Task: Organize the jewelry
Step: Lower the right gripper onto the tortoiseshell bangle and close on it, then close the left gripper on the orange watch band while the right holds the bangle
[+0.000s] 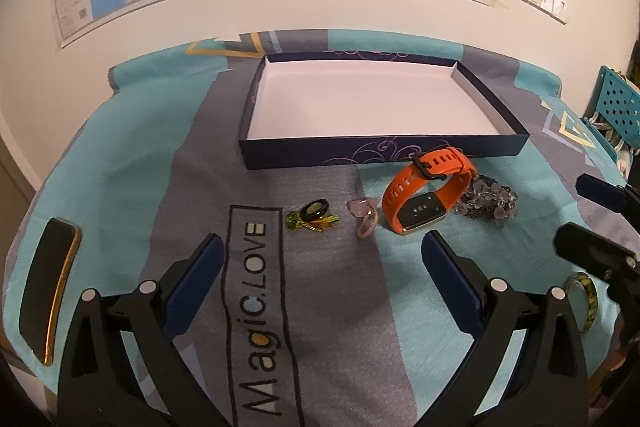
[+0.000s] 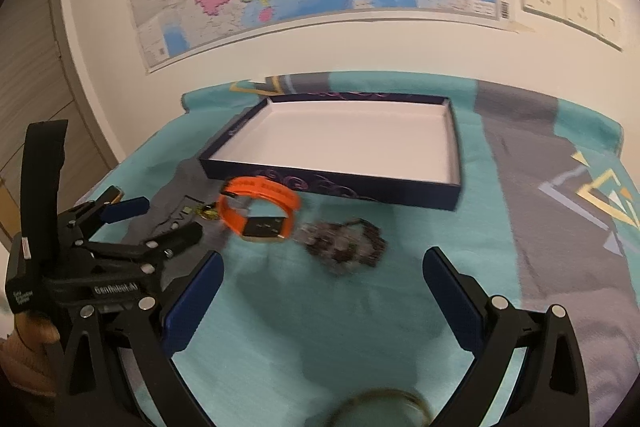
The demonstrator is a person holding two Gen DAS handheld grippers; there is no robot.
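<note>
Tray (image 1: 492,103) sits empty at the back of the surface (image 1: 120,187), ready to receive. Watch (image 1: 428,193), 2 rings and a bead cluster (image 1: 486,201) lie in front. Left hand-held gripper (image 1: 322,261) and right hand-held gripper (image 2: 324,279) both spread, holding nothing.

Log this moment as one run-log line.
left gripper: open, empty | right gripper: open, empty | box: empty | orange watch: on cloth, outside box

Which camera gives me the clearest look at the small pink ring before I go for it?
The left wrist view: the pink ring lies sharp and unobstructed on the cloth, just left of the orange watch. In the right wrist view I cannot find it; that area is motion-blurred and partly hidden behind the left gripper.
</note>
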